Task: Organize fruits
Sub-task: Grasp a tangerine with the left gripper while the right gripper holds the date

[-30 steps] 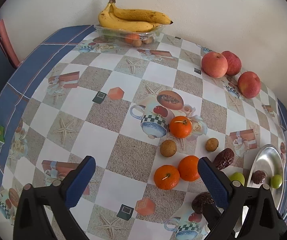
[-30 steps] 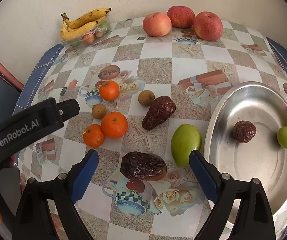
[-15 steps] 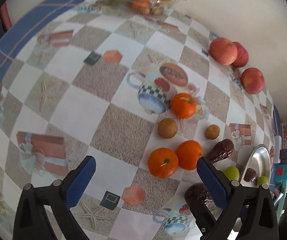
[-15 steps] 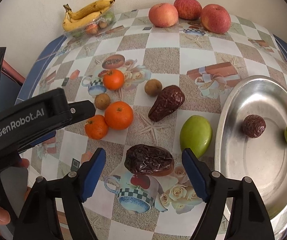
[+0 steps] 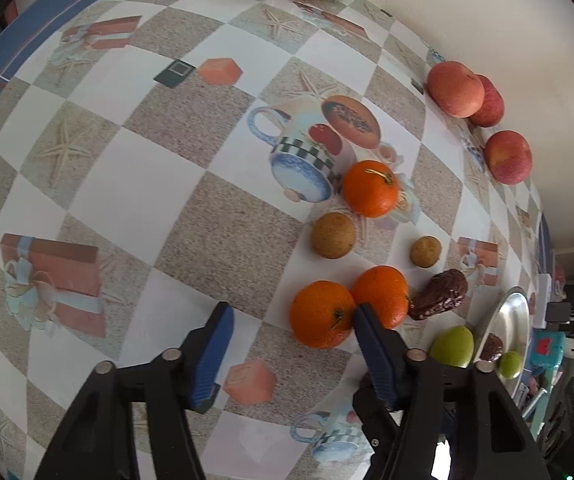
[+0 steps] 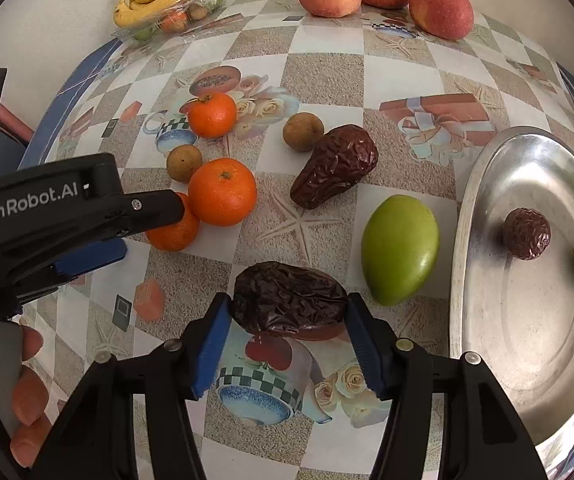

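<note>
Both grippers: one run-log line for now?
right gripper: closing around big date | left gripper: closing beside orange, nothing held | tray: date, green fruit

"GenRobot.AI", white letters on black body of left claw (image 6: 87, 248), seen in right wrist view. Left wrist view: teal box (image 5: 545, 347) beyond bench's right edge bears red mark, too small to read. No other legible text, number or label in either view.
</note>
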A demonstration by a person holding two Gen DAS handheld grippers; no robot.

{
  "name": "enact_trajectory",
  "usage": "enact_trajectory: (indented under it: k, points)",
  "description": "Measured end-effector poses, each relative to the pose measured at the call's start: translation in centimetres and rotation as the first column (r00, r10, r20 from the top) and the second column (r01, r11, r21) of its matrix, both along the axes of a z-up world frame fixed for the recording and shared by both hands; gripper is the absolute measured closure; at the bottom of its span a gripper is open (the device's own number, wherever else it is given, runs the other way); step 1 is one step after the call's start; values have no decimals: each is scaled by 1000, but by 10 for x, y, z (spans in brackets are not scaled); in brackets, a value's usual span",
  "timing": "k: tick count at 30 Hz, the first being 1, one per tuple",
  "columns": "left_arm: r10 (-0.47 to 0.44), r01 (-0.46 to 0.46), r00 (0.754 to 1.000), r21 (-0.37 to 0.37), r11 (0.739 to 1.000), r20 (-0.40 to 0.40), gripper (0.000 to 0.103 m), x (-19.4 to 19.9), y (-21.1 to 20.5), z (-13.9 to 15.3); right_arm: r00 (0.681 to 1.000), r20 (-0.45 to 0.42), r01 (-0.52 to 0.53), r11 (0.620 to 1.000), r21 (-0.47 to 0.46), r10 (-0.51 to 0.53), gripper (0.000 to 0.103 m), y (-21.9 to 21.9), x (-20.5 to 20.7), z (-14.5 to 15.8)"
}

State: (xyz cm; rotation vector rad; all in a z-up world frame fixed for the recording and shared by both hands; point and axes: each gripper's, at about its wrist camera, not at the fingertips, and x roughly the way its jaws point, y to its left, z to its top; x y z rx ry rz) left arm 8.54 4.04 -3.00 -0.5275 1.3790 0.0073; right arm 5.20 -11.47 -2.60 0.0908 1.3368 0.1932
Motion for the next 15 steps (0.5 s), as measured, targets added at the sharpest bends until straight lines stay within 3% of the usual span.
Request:
enact_trajectory:
  k: [2,4,9,15]
  points:
    - [-16,16,1000,-41,999,4,61,2,-5,1,1000,3,2,1000,-3,-2,43,0,0,1]
    - [-34,34,999,-53,998,4,68,3,-10,1,1000,6,4,1000,1,-4,43,-2,0,2]
    - [-12,12,1000,-53,999,3,68,5,-9,2,1000,18,1,1000,7,-1,43,-1,1,8]
    - [66,-67,997,26,997,31,68,0,17,12,999,32,-1,1000,14,1,43,-2,-3,15]
